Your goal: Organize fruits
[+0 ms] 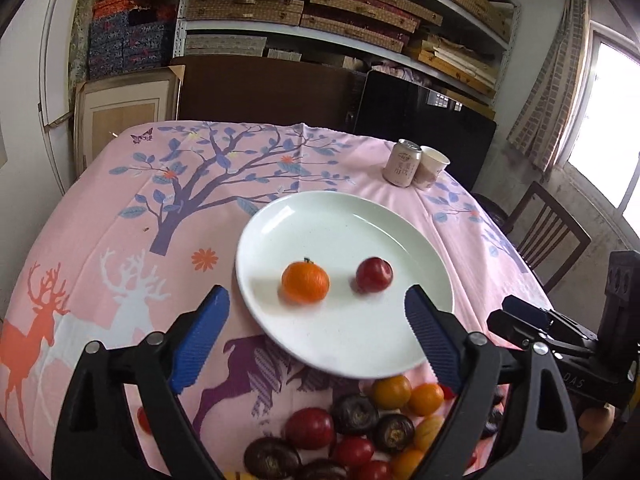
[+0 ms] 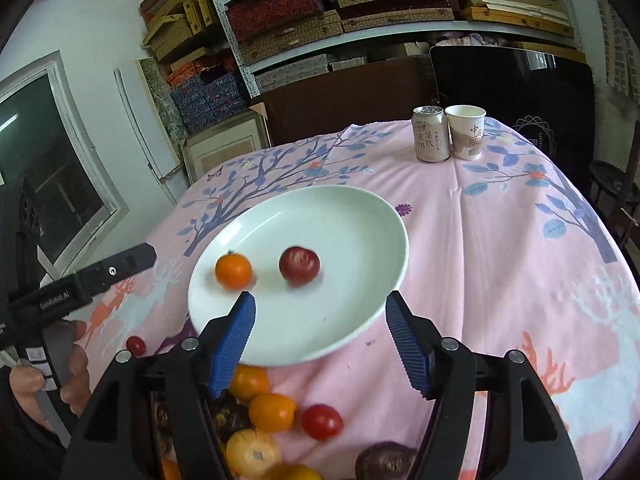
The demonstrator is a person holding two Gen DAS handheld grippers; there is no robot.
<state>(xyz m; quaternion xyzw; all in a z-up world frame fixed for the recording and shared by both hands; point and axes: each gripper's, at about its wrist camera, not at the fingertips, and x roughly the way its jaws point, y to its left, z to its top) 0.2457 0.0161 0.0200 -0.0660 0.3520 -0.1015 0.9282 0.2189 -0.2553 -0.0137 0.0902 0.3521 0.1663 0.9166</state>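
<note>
Daylight pours in from the window [image 1: 608, 120], blown out white. Fruit shadows on the plate [image 1: 320, 220] fall soft. Fisheye bends the edges, corners black.

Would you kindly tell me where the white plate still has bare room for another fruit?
The round white plate is bare behind the orange tangerine and dark red plum. The loose fruit pile at the near rim is crowded.

Shelves [image 1: 340, 36] w/ boxes, bright window [image 1: 612, 112]
</note>
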